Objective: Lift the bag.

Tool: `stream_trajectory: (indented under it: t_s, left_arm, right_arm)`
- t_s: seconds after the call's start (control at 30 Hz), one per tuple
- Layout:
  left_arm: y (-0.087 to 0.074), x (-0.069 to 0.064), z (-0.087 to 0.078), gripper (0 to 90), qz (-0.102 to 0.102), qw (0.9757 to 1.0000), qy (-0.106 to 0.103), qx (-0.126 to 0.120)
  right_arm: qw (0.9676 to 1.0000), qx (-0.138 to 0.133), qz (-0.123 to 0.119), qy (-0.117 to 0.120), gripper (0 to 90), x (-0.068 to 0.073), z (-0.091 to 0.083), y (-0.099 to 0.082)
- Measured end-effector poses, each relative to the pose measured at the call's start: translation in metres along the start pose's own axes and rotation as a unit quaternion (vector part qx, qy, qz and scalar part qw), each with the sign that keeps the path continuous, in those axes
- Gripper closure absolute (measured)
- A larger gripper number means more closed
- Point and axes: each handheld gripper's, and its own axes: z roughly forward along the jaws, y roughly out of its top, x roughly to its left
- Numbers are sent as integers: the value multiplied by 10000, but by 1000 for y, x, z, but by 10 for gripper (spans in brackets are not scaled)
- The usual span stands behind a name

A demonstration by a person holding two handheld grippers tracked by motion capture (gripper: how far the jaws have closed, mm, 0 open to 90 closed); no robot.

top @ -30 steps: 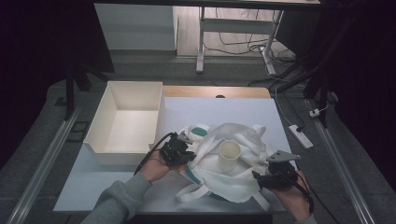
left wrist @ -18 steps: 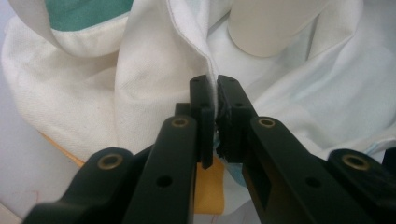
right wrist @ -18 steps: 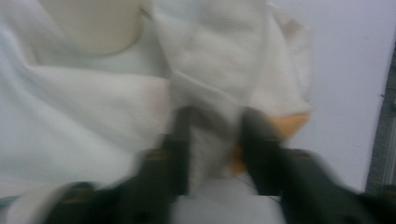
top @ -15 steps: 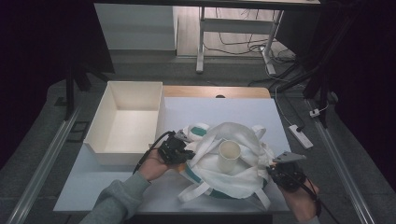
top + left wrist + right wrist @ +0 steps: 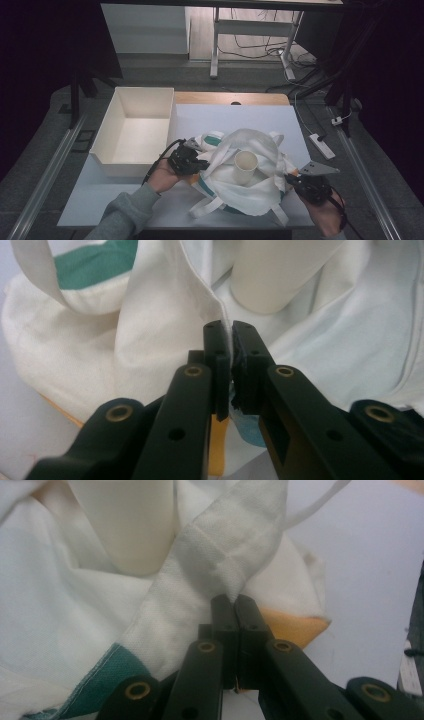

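Dark room, grey floor (image 5: 60, 115)

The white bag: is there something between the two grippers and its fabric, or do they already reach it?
Nothing visible stands between. The left gripper is shut on a fold of the white bag, and the right gripper, whose jaws have just closed, pinches the bag's strap. The paper cup stands upright on the bag between them, apart from both.

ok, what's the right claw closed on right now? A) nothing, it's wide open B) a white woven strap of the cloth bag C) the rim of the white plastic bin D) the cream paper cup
B: in the right gripper view the right claw has its jaws pressed together on the white woven strap of the white cloth bag, with the cream paper cup standing apart behind it.
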Motion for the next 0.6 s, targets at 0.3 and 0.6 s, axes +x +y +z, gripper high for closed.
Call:
stream_trajectory:
  t_s: [0.3,0.6]
  left_arm:
    - [4,4,-28,858,-96,9986,-153,-495]
    - [5,2,-27,859,-58,9986,-109,-517]
  right_arm:
    - [9976,-685,98,57,892,-2,-15,8]
    - [9957,-806,326,325,892,-14,-6,4]
